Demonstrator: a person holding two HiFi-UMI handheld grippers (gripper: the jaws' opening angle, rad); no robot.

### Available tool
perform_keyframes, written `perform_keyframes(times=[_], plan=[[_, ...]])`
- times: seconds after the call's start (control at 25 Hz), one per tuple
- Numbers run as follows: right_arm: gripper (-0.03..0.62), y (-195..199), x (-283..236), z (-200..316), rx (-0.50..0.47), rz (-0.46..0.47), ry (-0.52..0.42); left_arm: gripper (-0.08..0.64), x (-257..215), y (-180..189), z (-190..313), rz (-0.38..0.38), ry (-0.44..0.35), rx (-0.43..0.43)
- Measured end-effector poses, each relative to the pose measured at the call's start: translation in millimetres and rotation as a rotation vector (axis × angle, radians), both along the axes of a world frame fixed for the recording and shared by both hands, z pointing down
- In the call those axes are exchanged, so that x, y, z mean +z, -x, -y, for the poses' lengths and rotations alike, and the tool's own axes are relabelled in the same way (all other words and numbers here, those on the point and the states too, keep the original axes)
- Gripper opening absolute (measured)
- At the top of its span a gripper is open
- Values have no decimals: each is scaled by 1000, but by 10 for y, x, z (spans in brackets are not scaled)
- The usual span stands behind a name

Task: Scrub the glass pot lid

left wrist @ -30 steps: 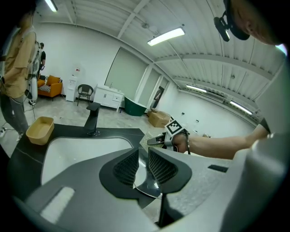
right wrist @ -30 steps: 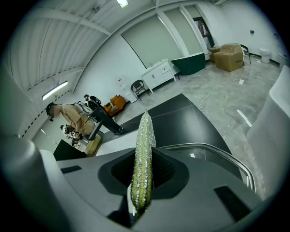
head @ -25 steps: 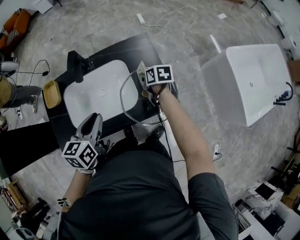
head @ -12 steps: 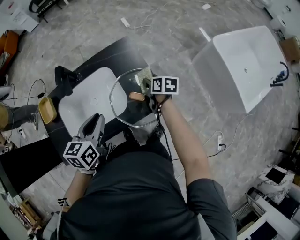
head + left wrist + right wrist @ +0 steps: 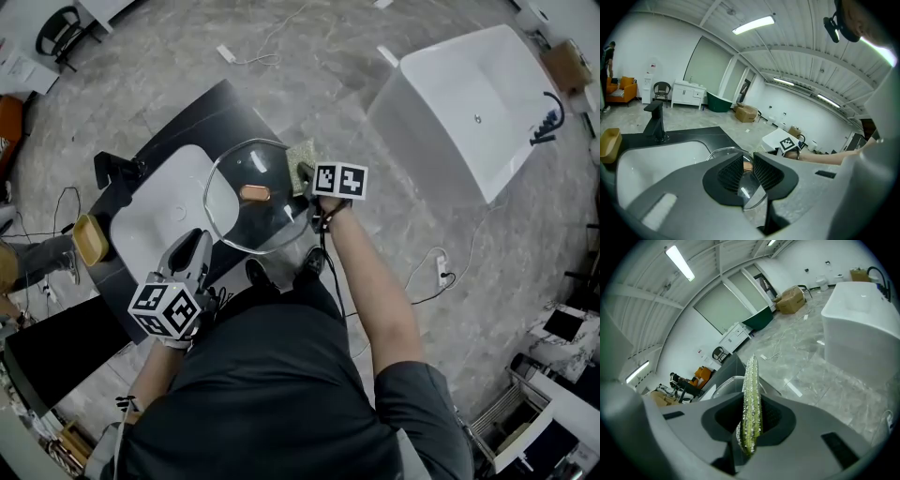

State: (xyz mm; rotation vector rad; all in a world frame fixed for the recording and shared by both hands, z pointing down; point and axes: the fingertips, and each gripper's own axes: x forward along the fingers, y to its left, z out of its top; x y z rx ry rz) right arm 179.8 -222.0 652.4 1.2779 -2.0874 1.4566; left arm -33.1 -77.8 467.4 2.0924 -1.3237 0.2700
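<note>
The glass pot lid (image 5: 267, 220) with a brown knob (image 5: 255, 193) is held up over the black counter, beside the sink, knob side facing me. My left gripper (image 5: 199, 240) is shut on the lid's near rim; in the left gripper view the glass edge (image 5: 752, 194) runs between the pads and the knob (image 5: 747, 166) shows just beyond them. My right gripper (image 5: 307, 174) is shut on a green scrub sponge (image 5: 300, 155) at the lid's far right edge. In the right gripper view the wet sponge (image 5: 751, 404) stands upright between the jaws, with the lid (image 5: 729, 383) behind it.
A white sink basin (image 5: 150, 220) is set into the black counter (image 5: 225, 108), with a black faucet (image 5: 112, 169) at its far end. A yellow tray (image 5: 84, 239) sits at the counter's left. A white bathtub (image 5: 469, 103) stands on the floor to the right.
The lid has turned from nearly edge-on to showing its face and knob to me. The right gripper and the sponge stay at its right edge. The left gripper has barely moved.
</note>
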Motion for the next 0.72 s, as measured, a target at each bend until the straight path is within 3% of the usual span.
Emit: perform_keyframes(times=[0.16,0.28,0.44,0.56,0.72], plan=[[55,-297,16,-42,35,-63,-9,69,9,-32,-4,-12,4,-10],[55,-411,-113,-122,81,-105,-66,69,-34,14,-29,-15,-6,-38],[55,63,-367,-401,50,41,-169,69,-76,164,-86,-19,-11,-90],[55,488,-376,-606,9,119,-161,71,-68,272,-135,-34,0,-125],[55,685,-227,-738,15,139,-125,69,-36,410,-232,-40,16,-158]])
